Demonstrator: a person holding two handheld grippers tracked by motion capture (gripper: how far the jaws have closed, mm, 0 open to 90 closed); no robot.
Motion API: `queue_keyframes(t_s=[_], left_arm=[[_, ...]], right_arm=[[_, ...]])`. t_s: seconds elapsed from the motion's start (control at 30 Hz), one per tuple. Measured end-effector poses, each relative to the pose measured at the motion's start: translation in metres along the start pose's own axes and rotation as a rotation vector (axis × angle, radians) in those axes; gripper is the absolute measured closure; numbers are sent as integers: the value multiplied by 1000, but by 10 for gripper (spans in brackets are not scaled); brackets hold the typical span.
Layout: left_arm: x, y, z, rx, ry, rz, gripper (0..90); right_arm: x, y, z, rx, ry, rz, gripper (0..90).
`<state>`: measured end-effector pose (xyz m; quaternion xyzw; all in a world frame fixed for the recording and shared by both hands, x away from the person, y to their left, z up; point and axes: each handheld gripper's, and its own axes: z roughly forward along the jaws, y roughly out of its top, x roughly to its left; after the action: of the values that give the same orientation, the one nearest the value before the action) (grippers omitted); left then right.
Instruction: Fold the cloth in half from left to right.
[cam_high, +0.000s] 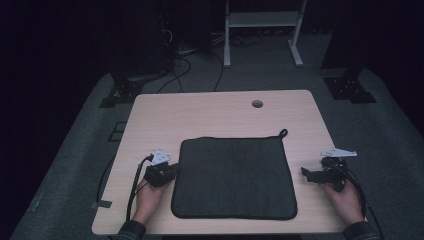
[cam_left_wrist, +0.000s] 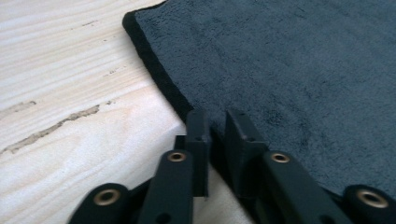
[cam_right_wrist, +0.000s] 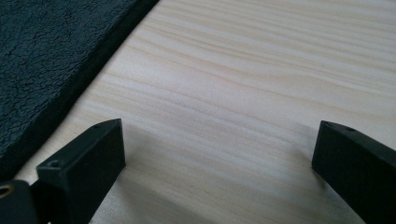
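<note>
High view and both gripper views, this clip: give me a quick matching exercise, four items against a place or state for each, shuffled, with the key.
Items:
1. left gripper
2. right gripper
3. dark mat
4. round hole

Places or states:
A. jaws wide apart above bare wood, beside the mat's edge
B. in the table top near its far edge
C. lying flat on the middle of the table, a small loop at its far right corner
D. jaws nearly closed at the mat's bound edge

Pairs: 1-D, 2-A, 3-C, 4-B
</note>
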<state>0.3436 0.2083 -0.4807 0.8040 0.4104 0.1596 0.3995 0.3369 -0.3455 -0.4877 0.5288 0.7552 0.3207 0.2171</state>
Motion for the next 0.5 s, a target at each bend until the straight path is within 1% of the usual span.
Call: queue_keyframes(t_s=[0.1,0.2,0.3,0.37,0.5], left_arm=[[-1,1,0,2,0,-9,859],[-1,1,0,8,1,-8,867],[3,1,-2,8,-9,-18,868],[5,1,-4,5,-15,-35,869],[10,0,-10,5,-14,-46,869]], right_arm=[[0,0,0,-1,0,0,17],[0,0,0,0,0,0,17],[0,0,0,0,0,1,17],[0,0,0,0,0,0,17],[0,0,0,0,0,0,17]])
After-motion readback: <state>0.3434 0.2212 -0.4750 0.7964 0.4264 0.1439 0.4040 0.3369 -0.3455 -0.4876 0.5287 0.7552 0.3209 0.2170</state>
